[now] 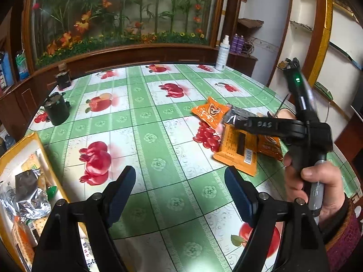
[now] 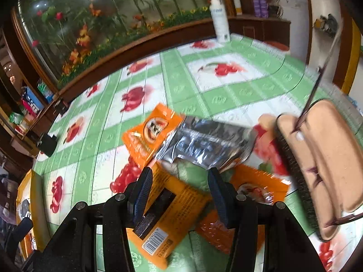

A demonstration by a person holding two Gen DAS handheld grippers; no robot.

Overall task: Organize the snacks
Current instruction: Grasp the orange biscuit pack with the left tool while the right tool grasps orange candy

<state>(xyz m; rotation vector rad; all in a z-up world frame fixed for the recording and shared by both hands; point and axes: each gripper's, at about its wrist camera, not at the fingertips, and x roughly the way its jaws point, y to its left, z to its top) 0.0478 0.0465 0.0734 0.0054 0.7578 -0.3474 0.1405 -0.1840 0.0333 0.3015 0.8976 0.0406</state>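
Several orange snack packets [image 1: 236,151] and one silver packet [image 1: 236,114] lie in a loose pile on the right of the table. In the right wrist view the silver packet [image 2: 204,142] lies over orange packets [image 2: 165,217]. My right gripper [image 2: 179,190] is open just above the pile, with nothing between its fingers; it shows from the side in the left wrist view [image 1: 261,124]. My left gripper [image 1: 180,181] is open and empty over the green tablecloth, left of the pile. A yellow box [image 1: 13,158] at the left table edge holds silver and cracker packets.
The table has a green fruit-print cloth [image 1: 158,136]. Two dark cans [image 1: 55,110] stand far left. A white spray bottle [image 1: 222,54] stands at the far edge. A hairbrush [image 2: 317,165] lies right of the pile. A wooden cabinet with a flower display is behind.
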